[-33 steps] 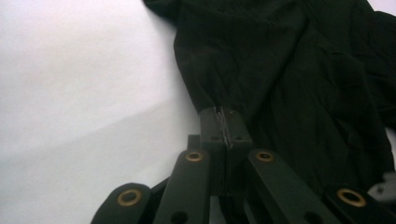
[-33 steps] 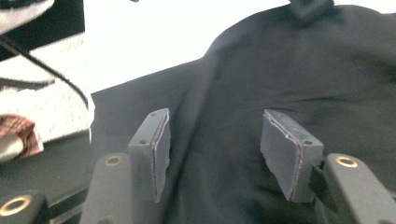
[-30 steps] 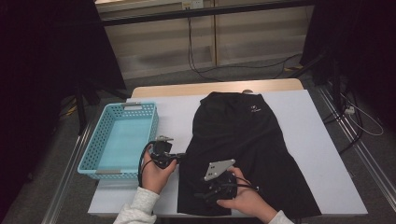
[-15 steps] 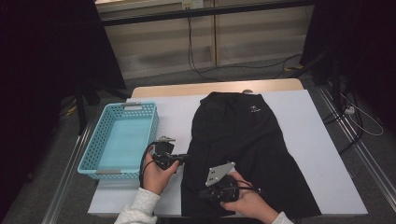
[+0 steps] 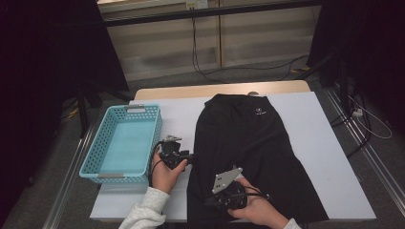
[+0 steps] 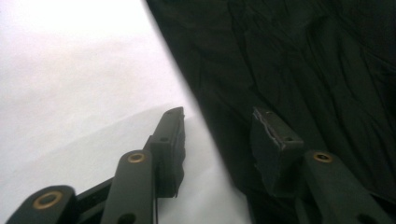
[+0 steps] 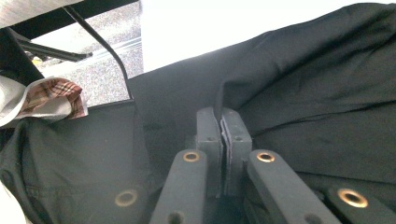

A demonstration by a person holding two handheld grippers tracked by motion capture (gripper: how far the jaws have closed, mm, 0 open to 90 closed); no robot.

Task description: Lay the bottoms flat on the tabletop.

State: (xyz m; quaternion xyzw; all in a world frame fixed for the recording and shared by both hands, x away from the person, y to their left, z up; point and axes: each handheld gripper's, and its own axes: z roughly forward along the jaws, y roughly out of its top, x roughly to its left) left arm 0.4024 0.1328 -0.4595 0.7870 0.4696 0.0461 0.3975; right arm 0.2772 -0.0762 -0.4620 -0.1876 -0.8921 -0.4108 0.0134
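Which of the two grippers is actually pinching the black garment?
The right gripper: its jaws clamp a fold of the black garment. The left gripper stands open at the garment's edge.

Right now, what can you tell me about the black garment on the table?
The black garment lies spread flat on the white table, narrow end far from the person, wider hem toward them. It looks like thin, creased woven cloth, with a small white logo near the far end. The right tongs are shut on a fold of it near the hem. The left tongs have just been opening and straddle its left edge without pressing it. A blue basket sits apart, to its left.
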